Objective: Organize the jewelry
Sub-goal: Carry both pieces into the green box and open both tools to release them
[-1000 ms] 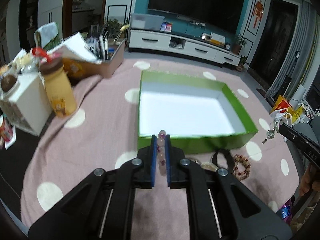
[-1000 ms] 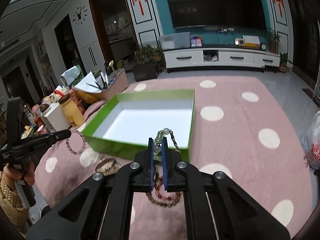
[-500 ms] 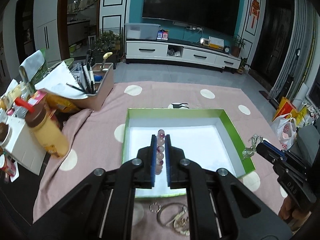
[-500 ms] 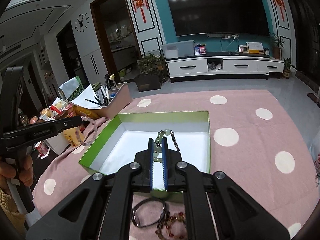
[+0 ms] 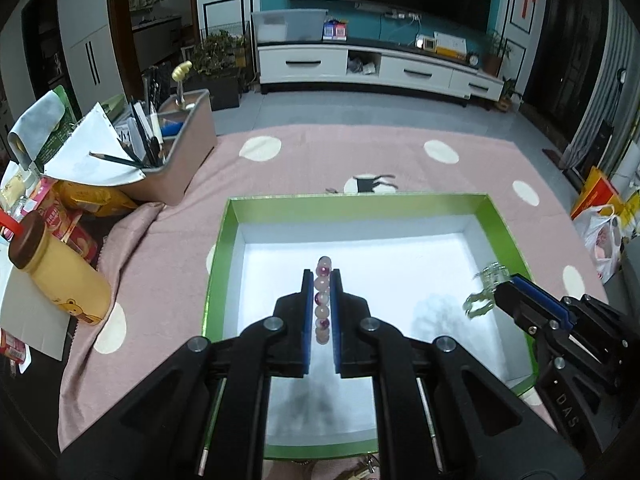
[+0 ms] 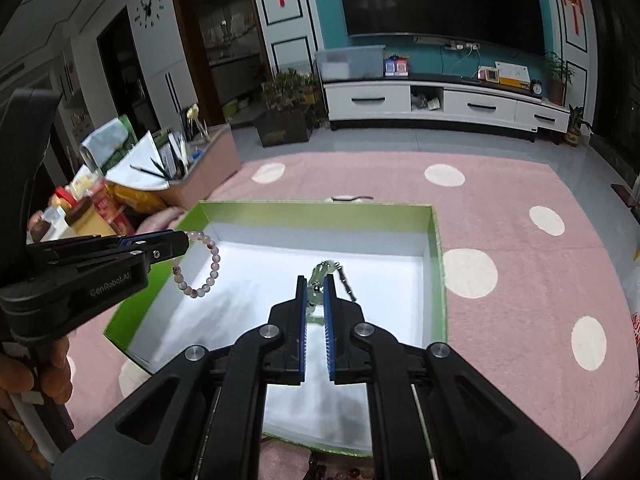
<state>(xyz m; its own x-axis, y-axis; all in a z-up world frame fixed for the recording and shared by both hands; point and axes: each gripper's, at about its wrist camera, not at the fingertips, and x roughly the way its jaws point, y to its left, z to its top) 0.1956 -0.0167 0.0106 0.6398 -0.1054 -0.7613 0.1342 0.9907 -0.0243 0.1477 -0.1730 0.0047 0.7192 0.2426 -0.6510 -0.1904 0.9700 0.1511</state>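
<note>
Jewelry hangs over a green box (image 5: 352, 200) with a white floor, which sits on a pink, dotted cloth (image 6: 520, 248) spread across the counter. The left gripper (image 5: 322, 280) has its jaws clamped on a pink bead bracelet (image 5: 322, 300), the beads lined up between the blue pads; seen from the right wrist camera, the rest of the loop dangles free below the gripper's tip, above the left part of the box. The right gripper (image 6: 316, 286) has its jaws pressed together on a pale green and metal chain piece (image 6: 326, 270) (too small and glinting to name more closely), a short dark length of chain trailing to the right of the tips, above the middle of the box. In the left wrist view that same gripper enters from the right edge, its load held over the box's right side. A hand (image 6: 36, 372) grips the left tool's handle at the near left. To the left of the box stand a yellow bottle with a brown cap (image 5: 60, 276) and a grey organiser of pens and papers (image 5: 176, 152). A few more trinkets (image 5: 366, 468) peep out on the cloth just near the box's near wall.
</note>
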